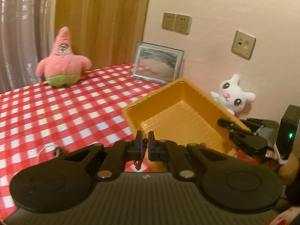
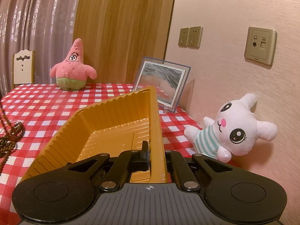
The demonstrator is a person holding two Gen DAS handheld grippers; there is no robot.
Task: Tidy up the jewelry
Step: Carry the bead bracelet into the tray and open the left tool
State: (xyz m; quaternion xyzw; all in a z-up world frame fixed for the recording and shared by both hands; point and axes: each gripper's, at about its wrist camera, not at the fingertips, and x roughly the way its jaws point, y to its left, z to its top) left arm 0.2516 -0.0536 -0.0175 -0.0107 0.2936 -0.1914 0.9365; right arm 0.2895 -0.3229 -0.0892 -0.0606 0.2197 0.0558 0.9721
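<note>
A left gripper (image 1: 145, 143) pinches a strand of dark reddish-brown beads (image 1: 139, 164) between its nearly closed pads, the strand dangling below the jaws over a table covered in a red-and-white checked cloth (image 1: 65, 108). At two o'clock from that gripper, a yellow ribbed plastic tray (image 1: 180, 116) sits tilted, its right-hand wall clamped in the right gripper (image 2: 150, 154), whose jaws are closed tight on the rim, one finger inside the tray and the other outside it. In the right wrist view the tray's near right side is raised and its open face leans toward nine o'clock. More jewelry, a heap of brown and pale bead strings (image 2: 10, 140), lies on the cloth at nine o'clock from the tray, at the left edge of that view. A pink starfish plush toy (image 2: 74, 69) stands at the far side of the table at eleven o'clock, a framed sand picture (image 2: 162, 83) leans by the wall at twelve o'clock, and a white plush animal in a striped shirt (image 2: 232, 129) rests against the wall at three o'clock. Wall sockets (image 2: 190, 37) and a wooden panel (image 2: 121, 28) fill the background.
</note>
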